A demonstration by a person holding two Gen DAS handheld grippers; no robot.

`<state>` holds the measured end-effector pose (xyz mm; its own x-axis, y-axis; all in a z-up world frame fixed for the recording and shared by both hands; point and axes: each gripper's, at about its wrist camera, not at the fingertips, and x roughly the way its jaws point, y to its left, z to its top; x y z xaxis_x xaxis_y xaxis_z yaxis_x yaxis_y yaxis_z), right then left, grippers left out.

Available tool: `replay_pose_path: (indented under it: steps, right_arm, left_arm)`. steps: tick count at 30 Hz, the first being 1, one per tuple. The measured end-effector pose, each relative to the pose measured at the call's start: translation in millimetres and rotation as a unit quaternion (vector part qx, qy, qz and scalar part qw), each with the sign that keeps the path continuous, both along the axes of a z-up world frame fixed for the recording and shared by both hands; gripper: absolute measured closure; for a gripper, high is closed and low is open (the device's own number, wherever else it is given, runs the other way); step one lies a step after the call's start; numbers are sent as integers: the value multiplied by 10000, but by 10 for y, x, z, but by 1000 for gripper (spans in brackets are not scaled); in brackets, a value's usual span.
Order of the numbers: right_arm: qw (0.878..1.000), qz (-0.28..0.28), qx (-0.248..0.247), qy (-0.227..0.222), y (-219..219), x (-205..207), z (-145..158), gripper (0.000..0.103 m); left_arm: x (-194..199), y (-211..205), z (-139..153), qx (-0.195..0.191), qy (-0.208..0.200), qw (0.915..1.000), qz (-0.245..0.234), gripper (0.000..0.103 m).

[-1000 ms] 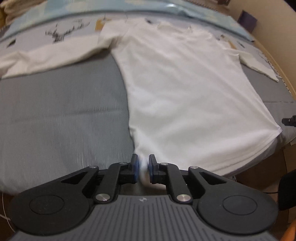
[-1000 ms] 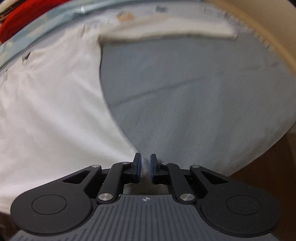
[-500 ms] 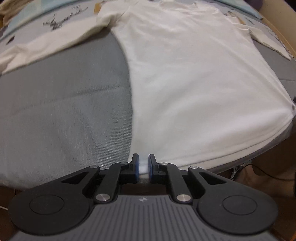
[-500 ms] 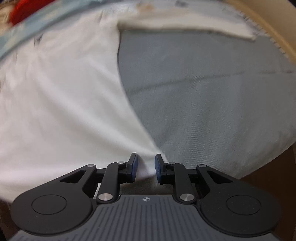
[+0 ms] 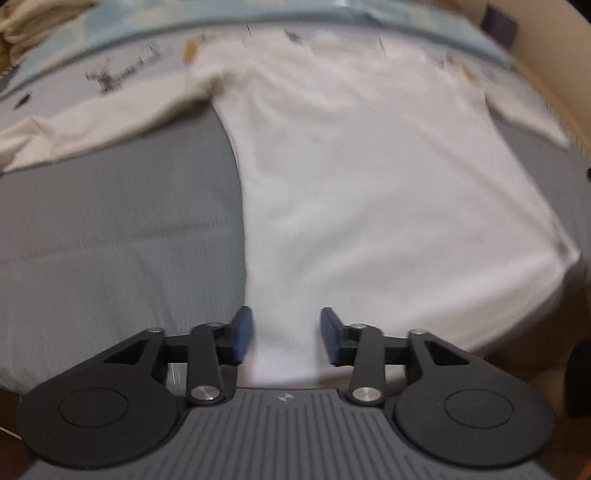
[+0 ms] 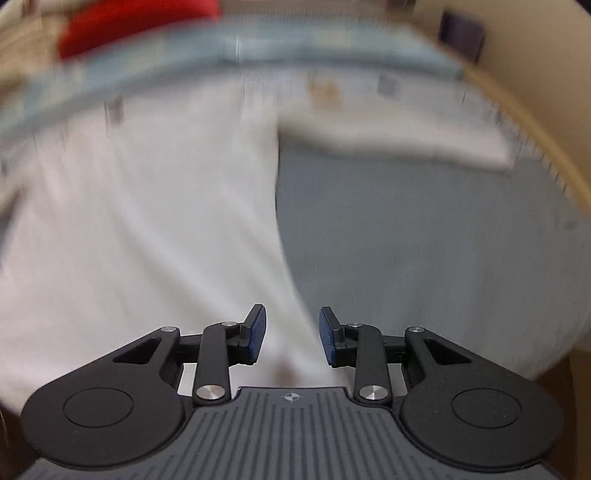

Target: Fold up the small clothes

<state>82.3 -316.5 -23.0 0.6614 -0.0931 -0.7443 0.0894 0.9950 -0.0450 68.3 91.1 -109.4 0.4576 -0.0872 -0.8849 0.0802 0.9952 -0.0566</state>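
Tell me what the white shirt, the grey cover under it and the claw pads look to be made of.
White shirt: soft matte knit, probably cotton; it lies limp with gentle creases.
Grey cover: woven matte fabric; a fine ribbed weave shows despite blur.
Blue pads on the left claw: dull, rubbery-looking facing on hard black plastic fingers; exact material unclear.

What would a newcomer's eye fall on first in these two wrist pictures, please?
The white shirt spread flat on the grey bed cover, sleeves out to both sides, fills most of each view. Low in each picture, the left gripper and right gripper have just been opening, with the shirt's hem corners lying loose between their blue pads. A red thing shows at the far edge, too blurred to name.
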Motion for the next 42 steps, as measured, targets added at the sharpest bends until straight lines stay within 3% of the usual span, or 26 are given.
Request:
replay_pose_path:
  steps: [2,5,9,11,17,22,24,27,29,31,32,34,37,39,40,42]
  right_arm:
    - [9982,55,174,-565,-65,-57,334,59]
    - [9905,14,275,-1345,-163,-169,686,50]
    - [9790,-421,713,-1861,-349,-196,644,50]
    - [9687,-595,935,-2223,-429,-209,608,50]
    - [9719,-153,324,-2327,-135,-200,566,50]
    - [9732,-49,171,-2294,-129,-206,595,50]
    - [9714,-219,305,-2346,-177,-228,628,50]
    - [9669,-490,563,-2438,-253,-267,651,50]
    - [9643,-576,656,-2500,-265,-301,658,50]
    - [9623,-581,658,-2573,-255,-334,669,50]
    - [9619,-563,648,-2596,-250,-346,673,50]
    - [9624,-523,599,-2596,-231,-354,674,50]
    - [9638,-461,517,-2574,-212,-334,666,51]
    - [9658,-464,448,-2511,-215,-297,652,51]
    - [9667,-475,409,-2482,-218,-275,644,51]
    - [9684,-506,338,-2419,-222,-221,626,51]
  left_arm:
    - [9,-5,91,-40,-221,9997,126,44]
    - [19,-21,193,23,-606,9978,255,41]
    - [36,-53,337,176,-1147,9922,445,39]
    - [43,-61,408,275,-1344,9889,567,25]
    - [113,-114,490,679,-1603,9824,673,23]
    - [284,69,696,382,-1723,9786,1056,23]
    - [463,197,807,469,-1644,9766,1307,27]
    - [843,466,984,516,-1648,9710,1653,42]
    - [1074,656,1070,259,-1725,9703,1677,70]
    - [1261,850,1108,-98,-1924,9681,1602,86]
    - [1360,943,1100,-113,-2032,9669,1542,91]
    - [1517,1123,1015,172,-2183,9626,1596,91]
    - [1645,1642,679,50,-2114,9511,2251,91]
    - [1670,2043,399,-110,-1746,9390,2962,91]
    - [1693,2238,307,-223,-1508,9290,3372,91]
    - [1623,2712,144,-834,-1528,8907,4200,91]
